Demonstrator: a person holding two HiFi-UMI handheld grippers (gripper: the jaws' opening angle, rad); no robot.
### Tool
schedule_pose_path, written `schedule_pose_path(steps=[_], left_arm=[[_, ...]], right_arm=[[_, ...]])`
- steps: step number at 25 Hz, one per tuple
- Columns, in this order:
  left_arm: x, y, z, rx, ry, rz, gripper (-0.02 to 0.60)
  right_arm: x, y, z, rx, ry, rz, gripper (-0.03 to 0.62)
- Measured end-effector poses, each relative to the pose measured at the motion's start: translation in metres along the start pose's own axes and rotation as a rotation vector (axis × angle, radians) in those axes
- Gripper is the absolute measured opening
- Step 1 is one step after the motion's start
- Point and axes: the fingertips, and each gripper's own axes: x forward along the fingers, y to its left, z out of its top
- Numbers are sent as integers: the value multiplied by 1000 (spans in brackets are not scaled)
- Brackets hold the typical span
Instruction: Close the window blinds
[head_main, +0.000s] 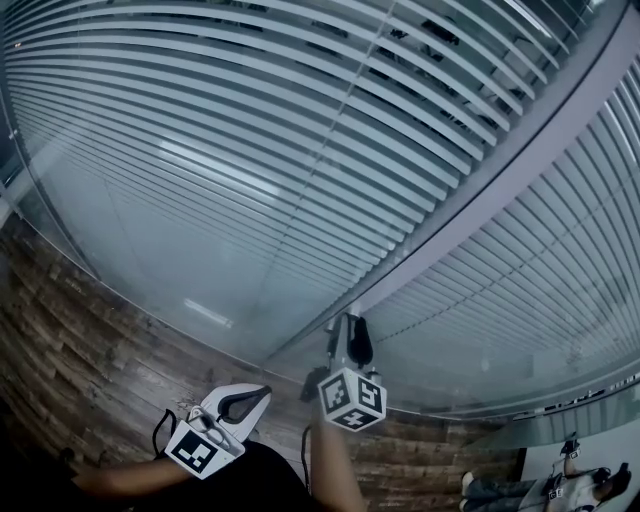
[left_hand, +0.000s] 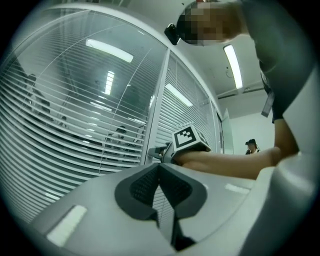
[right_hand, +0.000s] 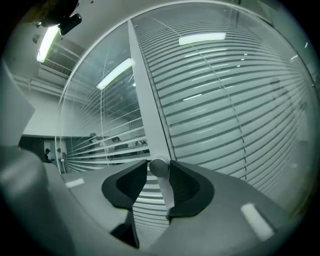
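Observation:
Slatted window blinds (head_main: 300, 150) hang behind glass on both sides of a grey mullion (head_main: 480, 190). My right gripper (head_main: 348, 335) is held level against that mullion. In the right gripper view its fingertips (right_hand: 159, 170) stand on either side of a small round knob (right_hand: 159, 166) on the mullion (right_hand: 145, 100), with a thin gap at the left pad, so it is open. The slats left of the mullion let the room behind show through; those on the right (right_hand: 235, 100) are tilted nearly flat. My left gripper (head_main: 243, 404) hangs lower left, shut and empty (left_hand: 160, 182), away from the glass.
A wood-patterned floor (head_main: 80, 340) runs along the foot of the glass wall. My right forearm (left_hand: 235, 162) crosses the left gripper view. A person (left_hand: 251, 146) stands far off down the corridor. Another person's legs (head_main: 520, 488) show at the head view's lower right.

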Motion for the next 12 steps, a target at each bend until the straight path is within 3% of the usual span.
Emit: schedule_pose_path(steps=[4,12], left_arm=[[1,-3,1,5,8,-6,-2],[-1,10,-6,-50,25,29,-2]], right_arm=[[0,-3,3,-84,-2,-17,127],[4,8,1,-646,101,18,123]])
